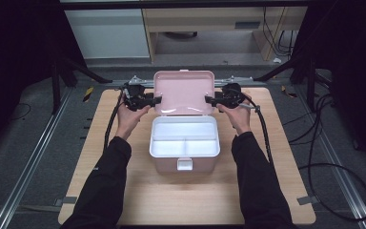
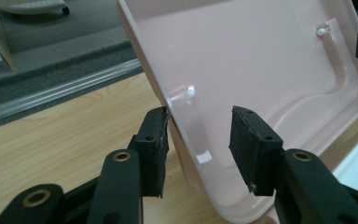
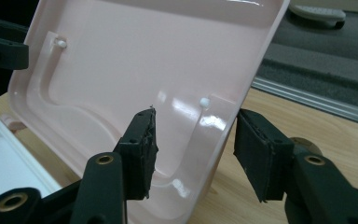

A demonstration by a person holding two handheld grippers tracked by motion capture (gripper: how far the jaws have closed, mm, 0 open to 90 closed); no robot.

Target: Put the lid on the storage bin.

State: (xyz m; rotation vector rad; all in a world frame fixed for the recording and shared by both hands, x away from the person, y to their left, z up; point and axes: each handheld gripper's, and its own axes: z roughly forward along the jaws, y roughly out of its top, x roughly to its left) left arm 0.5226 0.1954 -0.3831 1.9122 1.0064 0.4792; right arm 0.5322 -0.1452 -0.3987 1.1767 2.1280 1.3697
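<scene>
Evidently lid (image 1: 184,92) of pink box (image 1: 184,164), centre frame on bench (image 1: 124,191), stands raised: left hand-held gripper (image 1: 155,100) & right hand-held gripper (image 1: 209,100) straddle its side edges, jaws half-open, not clamped, prob. to steady it.

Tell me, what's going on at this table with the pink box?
A person holds a hand-held gripper in each hand, the left one and the right one, at either side edge of the raised lid of a pink box. Each has the lid's edge between its jaws. The box stands open on the wooden table, showing a white tray.
</scene>
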